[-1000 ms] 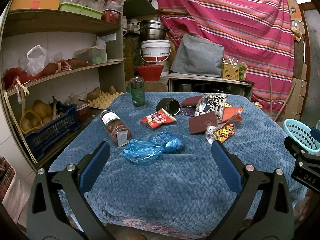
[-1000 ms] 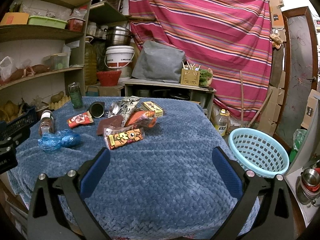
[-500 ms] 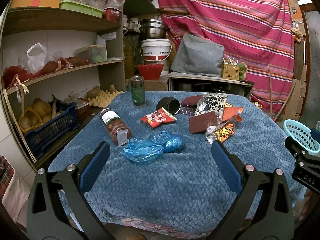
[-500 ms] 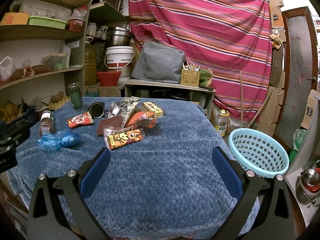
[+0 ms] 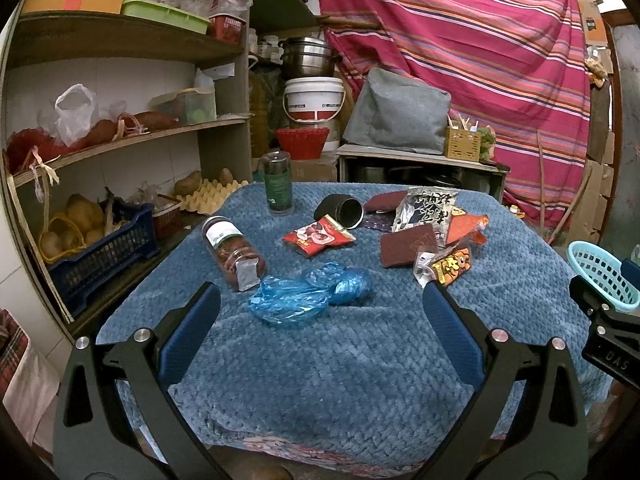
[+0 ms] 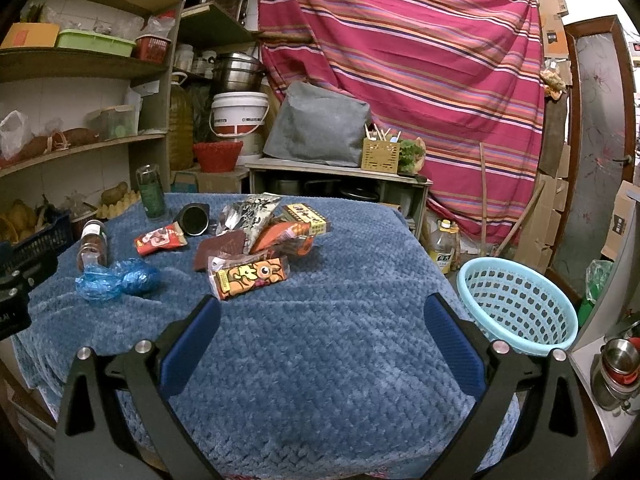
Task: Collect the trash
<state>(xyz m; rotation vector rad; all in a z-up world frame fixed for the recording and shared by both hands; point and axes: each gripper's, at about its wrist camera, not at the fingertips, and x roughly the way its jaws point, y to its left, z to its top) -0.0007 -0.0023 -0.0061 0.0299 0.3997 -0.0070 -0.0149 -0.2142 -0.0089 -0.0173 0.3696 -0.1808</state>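
Note:
Trash lies on the blue-blanketed table (image 5: 320, 360): a crumpled blue plastic bag (image 5: 308, 298), a red snack wrapper (image 5: 318, 237), an orange cartoon wrapper (image 5: 446, 266), a black-and-white packet (image 5: 426, 210), a brown pad (image 5: 408, 245) and a tipped dark cup (image 5: 340, 213). A light blue basket (image 6: 516, 304) stands off the table's right side. My left gripper (image 5: 320, 312) is open and empty, just short of the blue bag. My right gripper (image 6: 320, 320) is open and empty over bare blanket, the orange wrapper (image 6: 250, 276) ahead to its left.
A spice jar (image 5: 234, 252) lies on its side by the blue bag; a green bottle (image 5: 277, 188) stands at the table's back. Shelves with produce and a dark blue crate (image 5: 100, 248) line the left. A low bench with a white bucket (image 5: 314, 100) sits behind.

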